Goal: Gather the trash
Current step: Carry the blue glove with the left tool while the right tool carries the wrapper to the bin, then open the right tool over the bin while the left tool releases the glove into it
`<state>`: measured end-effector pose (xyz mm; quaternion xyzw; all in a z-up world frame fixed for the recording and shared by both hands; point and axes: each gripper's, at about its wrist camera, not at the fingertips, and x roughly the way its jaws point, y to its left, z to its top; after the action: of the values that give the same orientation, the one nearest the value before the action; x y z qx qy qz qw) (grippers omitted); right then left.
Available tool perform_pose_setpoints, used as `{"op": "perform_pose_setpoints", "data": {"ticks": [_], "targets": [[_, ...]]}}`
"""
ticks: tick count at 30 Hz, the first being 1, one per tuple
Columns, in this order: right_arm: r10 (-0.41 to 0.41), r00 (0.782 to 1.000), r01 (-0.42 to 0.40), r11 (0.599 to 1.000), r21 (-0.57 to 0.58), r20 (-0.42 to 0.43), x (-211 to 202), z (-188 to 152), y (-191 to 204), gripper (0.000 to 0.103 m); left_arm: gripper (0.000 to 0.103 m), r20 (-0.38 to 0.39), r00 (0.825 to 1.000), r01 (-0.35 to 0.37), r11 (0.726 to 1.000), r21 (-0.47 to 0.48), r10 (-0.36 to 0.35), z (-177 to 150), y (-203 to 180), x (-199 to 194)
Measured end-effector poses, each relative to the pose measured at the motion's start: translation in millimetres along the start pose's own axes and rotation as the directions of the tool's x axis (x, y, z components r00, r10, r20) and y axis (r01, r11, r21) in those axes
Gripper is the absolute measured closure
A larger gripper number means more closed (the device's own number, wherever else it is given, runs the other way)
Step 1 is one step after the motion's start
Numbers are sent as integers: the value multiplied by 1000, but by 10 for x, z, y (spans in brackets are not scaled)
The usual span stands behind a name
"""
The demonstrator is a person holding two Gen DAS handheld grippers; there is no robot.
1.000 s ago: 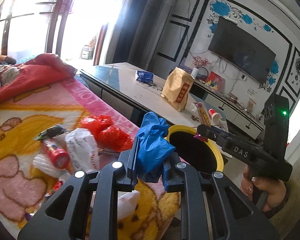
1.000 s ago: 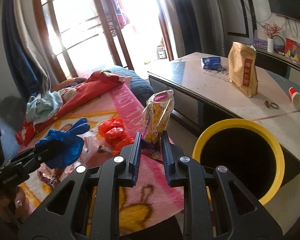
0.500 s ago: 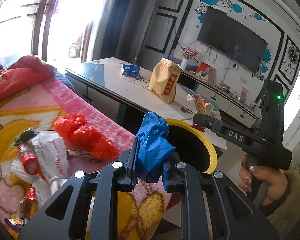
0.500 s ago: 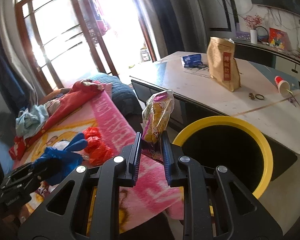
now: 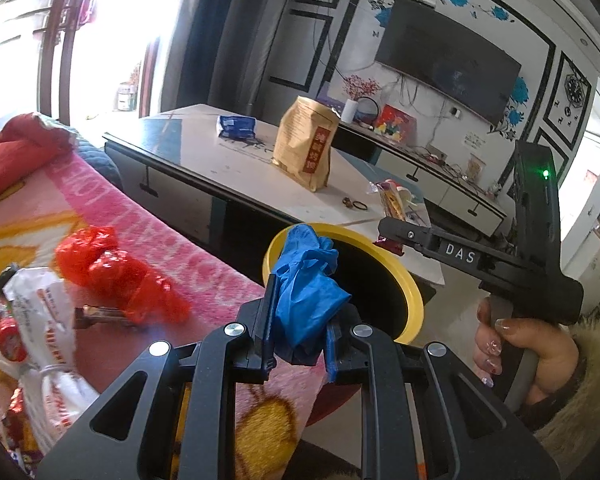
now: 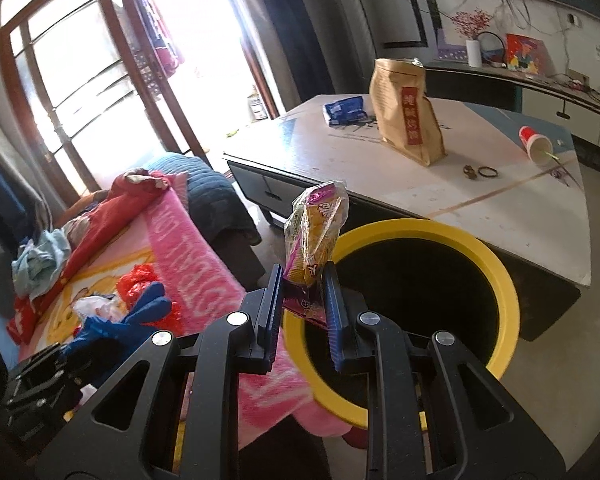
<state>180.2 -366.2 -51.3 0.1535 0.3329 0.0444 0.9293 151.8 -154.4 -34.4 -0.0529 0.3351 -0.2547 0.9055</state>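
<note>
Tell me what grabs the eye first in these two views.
The yellow-rimmed bin beside the pink blanket dominates. The left tool pinches a crumpled blue glove near its rim, and the right tool grips a yellow snack wrapper over its edge. Red plastic bags litter the blanket.

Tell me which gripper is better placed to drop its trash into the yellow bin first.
Right, probably. The right gripper holds its snack wrapper already at the yellow bin opening, while the left gripper with the blue glove looks short of the rim.

Crumpled blue glove [image 5: 306, 292] and yellow snack wrapper [image 6: 315, 240], both clamped upright.
</note>
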Motion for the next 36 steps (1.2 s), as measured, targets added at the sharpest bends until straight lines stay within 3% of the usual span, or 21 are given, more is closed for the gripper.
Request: {"op": "perform_pose_setpoints", "data": {"ticks": [20, 36], "targets": [[-108, 993, 112, 987, 114, -43, 166, -45, -599, 88, 85, -91, 996, 32, 998, 51, -27, -60, -275, 684], [-132, 985, 149, 974, 173, -108, 347, -146, -916, 85, 82, -187, 981, 49, 998, 35, -41, -113, -346, 1218]]}}
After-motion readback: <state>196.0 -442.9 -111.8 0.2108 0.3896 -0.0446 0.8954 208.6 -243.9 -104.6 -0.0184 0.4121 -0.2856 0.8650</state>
